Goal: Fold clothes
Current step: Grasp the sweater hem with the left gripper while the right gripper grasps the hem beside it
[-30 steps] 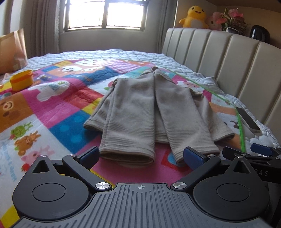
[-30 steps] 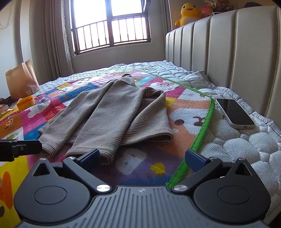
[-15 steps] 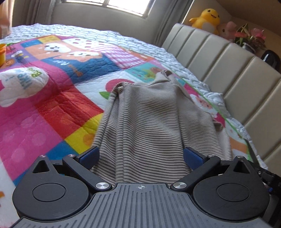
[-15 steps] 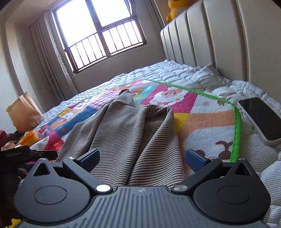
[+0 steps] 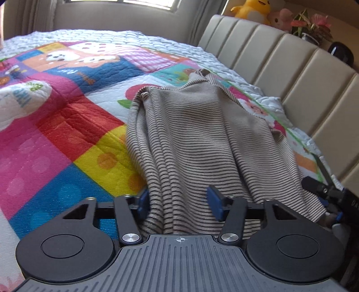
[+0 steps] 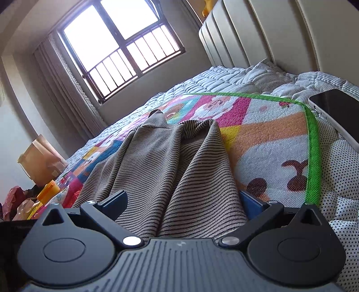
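Now both claws around sweater [image 5: 197,139].

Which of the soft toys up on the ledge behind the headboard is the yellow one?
The duck-like plush, leftmost on the ledge in the left wrist view. The toy beside it is pink, with a potted plant further right.

- left gripper [image 5: 178,202], low centre of its frame: blue pads part-closed, striped cloth bunched between them.
- right gripper [image 6: 186,202], low centre of its frame: jaws spread wider, cloth lying between, tilted upward.
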`<state>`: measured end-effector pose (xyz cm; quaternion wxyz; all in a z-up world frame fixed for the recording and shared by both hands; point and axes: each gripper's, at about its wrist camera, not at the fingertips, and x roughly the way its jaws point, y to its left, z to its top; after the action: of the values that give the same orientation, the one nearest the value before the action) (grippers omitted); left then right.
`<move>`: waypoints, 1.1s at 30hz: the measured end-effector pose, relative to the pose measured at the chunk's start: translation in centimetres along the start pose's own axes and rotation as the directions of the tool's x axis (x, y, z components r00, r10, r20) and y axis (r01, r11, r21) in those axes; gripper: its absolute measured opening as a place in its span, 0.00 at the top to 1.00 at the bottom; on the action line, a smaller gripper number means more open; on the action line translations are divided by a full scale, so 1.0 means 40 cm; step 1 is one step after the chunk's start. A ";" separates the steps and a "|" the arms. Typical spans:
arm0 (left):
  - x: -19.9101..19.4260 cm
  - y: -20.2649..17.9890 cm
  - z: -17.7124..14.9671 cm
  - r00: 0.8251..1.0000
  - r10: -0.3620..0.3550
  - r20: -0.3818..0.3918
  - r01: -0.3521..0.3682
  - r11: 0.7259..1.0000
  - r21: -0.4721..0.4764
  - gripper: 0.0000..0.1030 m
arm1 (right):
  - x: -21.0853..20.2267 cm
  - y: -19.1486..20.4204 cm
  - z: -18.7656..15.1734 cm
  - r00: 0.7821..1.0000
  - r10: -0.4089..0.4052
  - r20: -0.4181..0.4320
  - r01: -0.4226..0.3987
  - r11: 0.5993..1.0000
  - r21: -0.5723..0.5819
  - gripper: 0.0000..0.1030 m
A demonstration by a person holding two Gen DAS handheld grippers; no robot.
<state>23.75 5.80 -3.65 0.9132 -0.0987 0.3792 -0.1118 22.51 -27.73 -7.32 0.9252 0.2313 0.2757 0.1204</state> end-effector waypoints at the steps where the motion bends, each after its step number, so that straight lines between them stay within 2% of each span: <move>1: -0.004 -0.003 -0.004 1.000 0.011 0.004 -0.011 1.000 0.006 0.61 | 0.004 0.004 0.004 1.000 -0.010 -0.010 0.010 1.000 -0.002 0.00; 2: -0.009 -0.002 -0.005 1.000 0.019 0.004 -0.019 1.000 0.003 0.73 | 0.010 0.010 0.009 0.999 -0.023 -0.027 0.023 1.000 -0.012 0.00; 4: -0.018 0.000 -0.010 1.000 0.031 0.003 -0.031 1.000 -0.003 0.79 | 0.019 0.025 0.016 0.997 -0.046 -0.068 0.042 0.997 -0.058 0.00; 8: -0.057 0.007 -0.042 1.000 0.008 -0.013 -0.009 1.000 -0.019 0.80 | 0.016 0.047 0.021 0.988 -0.053 -0.144 0.032 0.989 -0.145 0.00; 15: -0.216 0.042 -0.162 0.998 -0.049 -0.049 0.049 0.999 0.004 0.80 | -0.090 0.068 -0.044 0.966 0.068 -0.248 -0.122 0.971 -0.206 0.00; 18: -0.296 0.067 -0.187 0.998 -0.053 -0.022 0.054 0.998 0.014 0.74 | -0.124 0.067 -0.075 0.963 0.090 -0.254 -0.151 0.961 -0.231 0.00; 21: -0.354 0.089 -0.164 0.995 -0.095 0.043 0.096 0.995 -0.023 0.64 | -0.127 0.054 -0.084 0.970 0.104 -0.219 -0.146 0.972 -0.187 0.00; 23: -0.371 0.098 -0.141 0.988 -0.132 0.080 0.136 0.989 -0.051 0.49 | -0.127 0.053 -0.085 0.974 0.102 -0.202 -0.137 0.976 -0.168 0.00; 24: -0.369 0.098 -0.132 0.986 -0.139 0.089 0.145 0.988 -0.061 0.46 | -0.126 0.056 -0.088 0.976 0.096 -0.197 -0.132 0.975 -0.180 0.00; 26: -0.342 0.091 -0.118 0.989 -0.126 0.074 0.131 0.989 -0.063 0.43 | -0.126 0.062 -0.094 0.979 0.084 -0.186 -0.122 0.971 -0.204 0.00; 29: -0.272 0.082 -0.117 0.997 -0.083 0.003 0.083 0.994 -0.077 0.43 | -0.128 0.080 -0.110 0.984 0.059 -0.170 -0.104 0.956 -0.273 0.00; 33: -0.210 0.063 -0.126 0.992 -0.118 -0.039 0.114 0.990 -0.082 0.44 | -0.128 0.082 -0.117 0.986 0.054 -0.156 -0.098 0.951 -0.294 0.00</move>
<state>14.69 10.06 -2.18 0.8920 -0.1543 0.3969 -0.1518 15.34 -24.99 -6.82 0.9215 0.0888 0.3122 0.2132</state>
